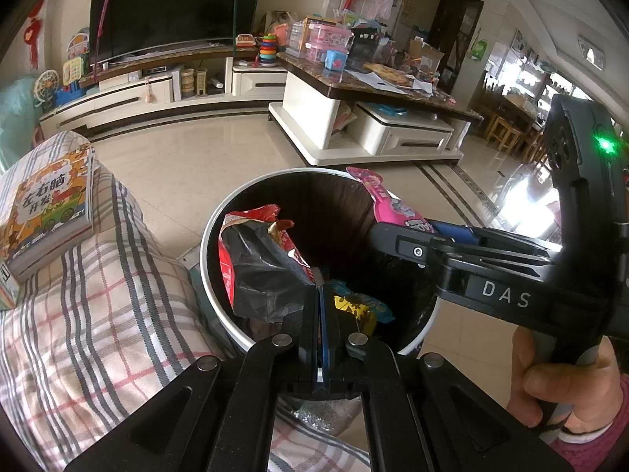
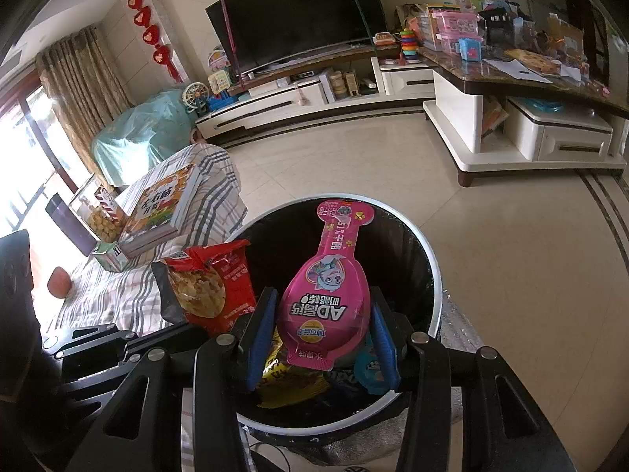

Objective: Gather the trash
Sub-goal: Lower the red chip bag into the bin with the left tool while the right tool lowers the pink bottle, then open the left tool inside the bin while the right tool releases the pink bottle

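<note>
Pink wrapper [image 2: 326,299], glossy and paddle-shaped, stands clamped between the right gripper's [image 2: 320,344] blue pads over the round, black-lined bin [image 2: 432,263]. The left gripper [image 1: 319,295] pinches a crinkled red bag [image 1: 251,263].

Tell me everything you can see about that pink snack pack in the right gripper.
The pink snack pack is a glossy plastic blister, bulb-shaped with a narrow neck, printed with a cartoon character and Chinese text. The right gripper clamps its wide end between blue pads, neck pointing away, over the open trash bin.
</note>
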